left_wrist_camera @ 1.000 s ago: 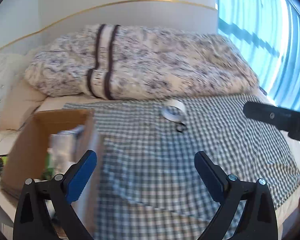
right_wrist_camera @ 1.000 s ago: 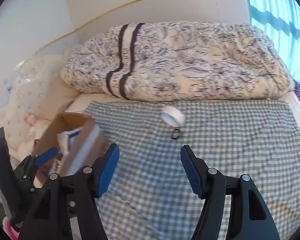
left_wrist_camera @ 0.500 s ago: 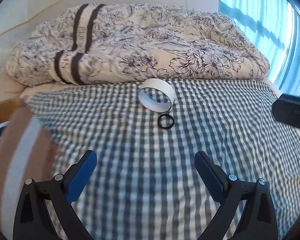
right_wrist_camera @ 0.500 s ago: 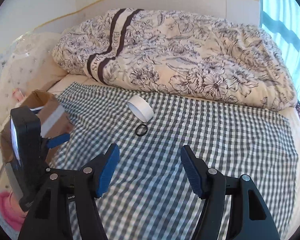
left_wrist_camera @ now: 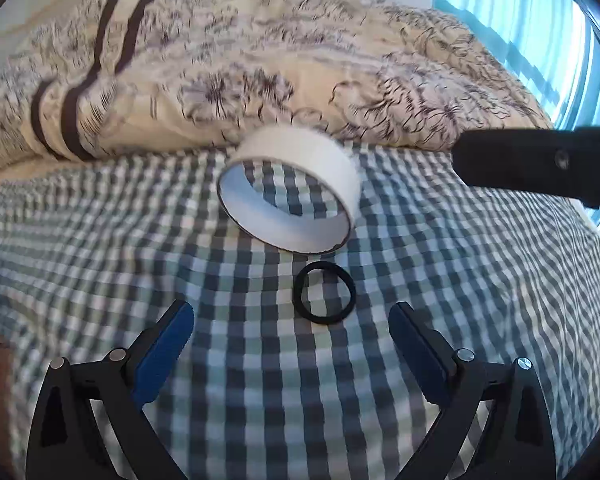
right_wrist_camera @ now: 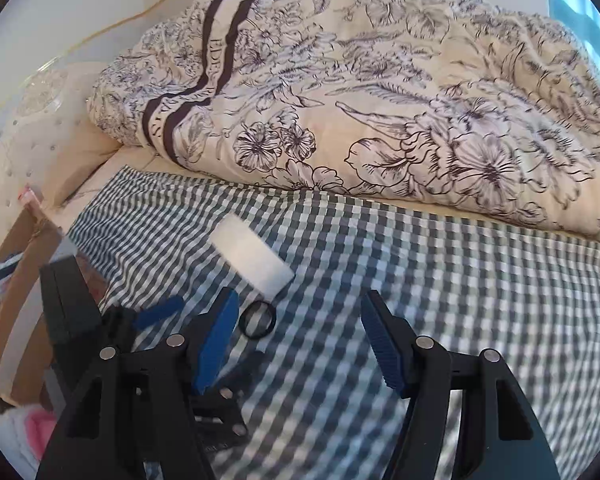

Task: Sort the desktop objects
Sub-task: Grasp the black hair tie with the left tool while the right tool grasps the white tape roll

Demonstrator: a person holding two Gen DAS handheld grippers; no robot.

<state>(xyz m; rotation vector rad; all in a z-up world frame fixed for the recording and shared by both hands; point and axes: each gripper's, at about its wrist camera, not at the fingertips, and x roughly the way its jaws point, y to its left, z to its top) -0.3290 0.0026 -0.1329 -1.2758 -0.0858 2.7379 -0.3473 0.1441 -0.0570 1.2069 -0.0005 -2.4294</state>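
A white tape roll (left_wrist_camera: 300, 152) lies tilted on the checked cloth (left_wrist_camera: 440, 280), with its opening towards me. A small black ring (left_wrist_camera: 323, 320) lies flat just in front of it. My left gripper (left_wrist_camera: 290, 320) is open and low over the cloth, and the ring sits just beyond the gap between its fingers. In the right wrist view the tape roll (right_wrist_camera: 252, 258) and the ring (right_wrist_camera: 257, 336) are left of centre. My right gripper (right_wrist_camera: 299, 308) is open and holds nothing; the ring is beside its left fingertip.
A bunched floral duvet (right_wrist_camera: 380, 100) runs along the back of the cloth. A cardboard box (right_wrist_camera: 12, 280) with items inside stands at the left edge. The right gripper's black body (left_wrist_camera: 540, 164) juts in from the right in the left wrist view.
Both grippers have moved forward and down towards the tape roll and the ring, which now look much larger. The left gripper has swung away from the cardboard box. Both stay open.
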